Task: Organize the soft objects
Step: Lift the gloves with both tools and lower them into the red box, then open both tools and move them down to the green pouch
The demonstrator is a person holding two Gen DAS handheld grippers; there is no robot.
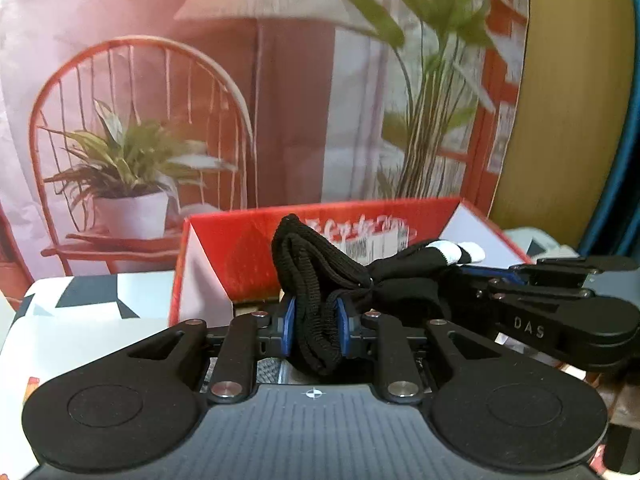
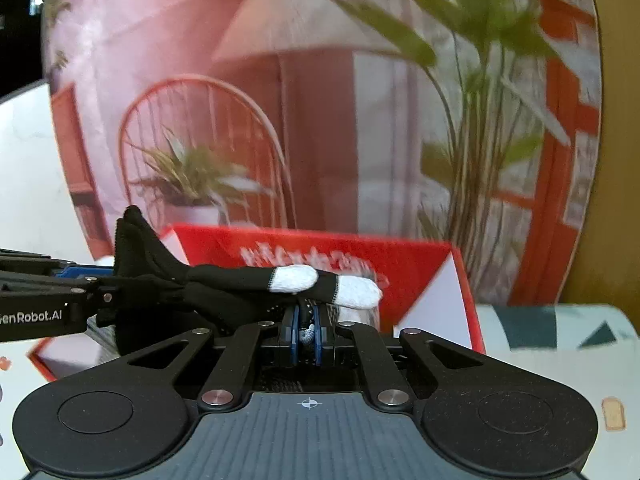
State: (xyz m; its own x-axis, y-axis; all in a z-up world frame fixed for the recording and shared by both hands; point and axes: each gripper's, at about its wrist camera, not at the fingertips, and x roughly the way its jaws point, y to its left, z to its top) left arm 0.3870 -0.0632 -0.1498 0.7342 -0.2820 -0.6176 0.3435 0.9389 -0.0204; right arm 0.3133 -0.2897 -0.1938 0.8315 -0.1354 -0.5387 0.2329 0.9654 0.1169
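Note:
A pair of black socks with white toes (image 1: 340, 276) hangs stretched between both grippers, above an open red box (image 1: 248, 248). My left gripper (image 1: 316, 324) is shut on the ribbed cuff end of the socks. My right gripper (image 2: 307, 328) is shut on the toe end; the white toes (image 2: 296, 279) stick out above its blue pads. In the right wrist view the socks (image 2: 208, 288) run left to the other gripper, and the red box (image 2: 412, 276) sits just behind. The box's inside is mostly hidden by the socks.
A tablecloth with a grey and black geometric print (image 1: 80, 300) covers the table around the box. A printed backdrop of a chair, potted plants and a lamp (image 1: 132, 152) stands behind. A yellow wall (image 1: 572, 92) is at the right.

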